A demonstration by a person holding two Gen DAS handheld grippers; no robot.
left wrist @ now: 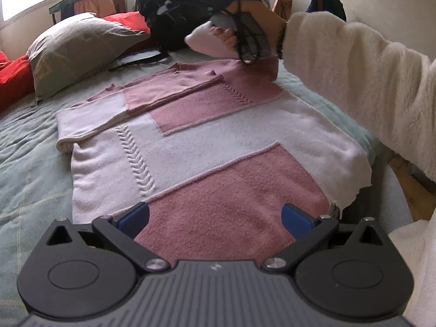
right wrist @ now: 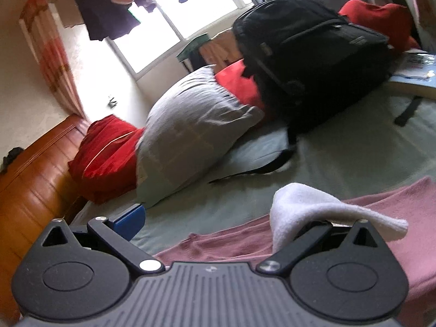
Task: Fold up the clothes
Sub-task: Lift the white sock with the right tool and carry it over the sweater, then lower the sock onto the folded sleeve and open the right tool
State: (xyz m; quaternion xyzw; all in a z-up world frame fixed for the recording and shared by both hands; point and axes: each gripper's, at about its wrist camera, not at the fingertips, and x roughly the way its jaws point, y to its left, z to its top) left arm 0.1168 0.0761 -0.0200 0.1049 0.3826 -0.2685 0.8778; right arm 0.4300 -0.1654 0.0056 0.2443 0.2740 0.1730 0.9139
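Pink-and-white knit sweater is laid flat on the grey-green bedspread; one sleeve is seen folded across the chest in the left wrist view only; left gripper is held wide apart, nothing between its blue pads, poised over the dark-pink hem panel at the near edge. Same view shows the right hand in a fluffy white sleeve gripping the other device at the sweater's far end, a white cuff raised beside it.

Right wrist view: right gripper is spread wide; the white cuff is draped over the right-side finger, hiding its pad; whether it is pinched cannot be told, since the jaws stand well apart; pink knit lies below.

Shown better in the right view: grey pillow, red bedding, black backpack, wooden headboard, clothes hung at the window; image is motion-blurred.
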